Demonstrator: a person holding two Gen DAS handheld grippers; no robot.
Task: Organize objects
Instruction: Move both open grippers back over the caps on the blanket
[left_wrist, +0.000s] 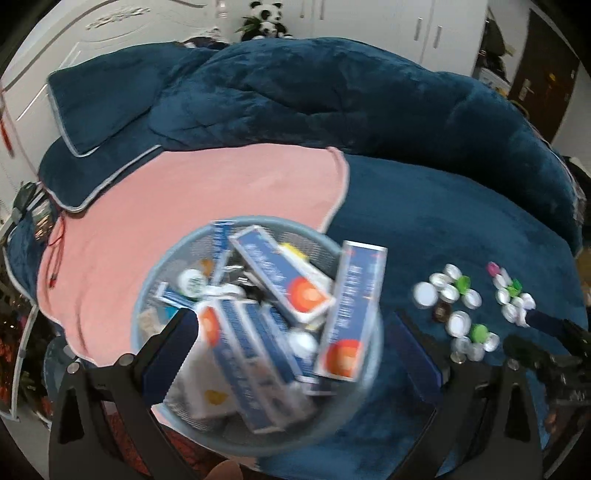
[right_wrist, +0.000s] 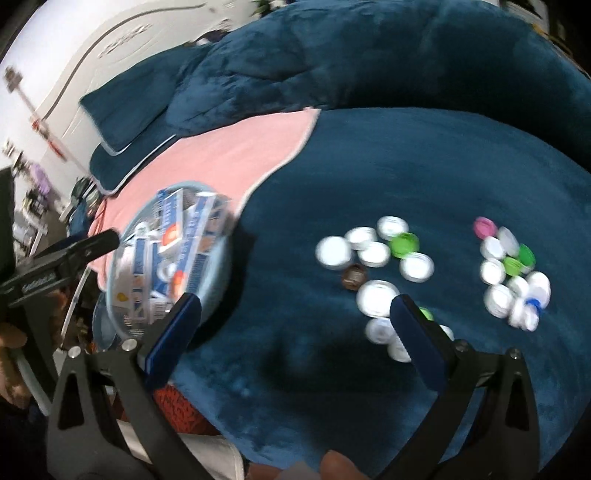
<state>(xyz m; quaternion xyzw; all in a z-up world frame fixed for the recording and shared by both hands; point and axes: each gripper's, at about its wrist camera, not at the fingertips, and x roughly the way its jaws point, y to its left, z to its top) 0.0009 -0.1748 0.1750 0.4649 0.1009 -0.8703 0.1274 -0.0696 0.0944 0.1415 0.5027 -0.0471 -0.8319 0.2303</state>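
Note:
A round grey mesh basket (left_wrist: 236, 432) full of blue-and-white boxes (left_wrist: 351, 310) stands at the bed's near edge, partly on a pink blanket (left_wrist: 207, 192). My left gripper (left_wrist: 295, 325) is open, with its fingers on either side of the basket, above it. The basket also shows in the right wrist view (right_wrist: 218, 273). Two groups of small white, green and pink bottle caps (right_wrist: 373, 254) (right_wrist: 513, 266) lie on the blue bedspread. My right gripper (right_wrist: 295, 310) is open and empty, hovering left of the nearer caps. The caps also show in the left wrist view (left_wrist: 454, 306).
A blue duvet (left_wrist: 332, 92) and pillow (left_wrist: 103, 107) are heaped at the back of the bed. A panda toy (left_wrist: 266, 18) sits behind them. White cupboards and a dark door (left_wrist: 539, 70) stand beyond. The left gripper's arm (right_wrist: 59, 258) shows at the left.

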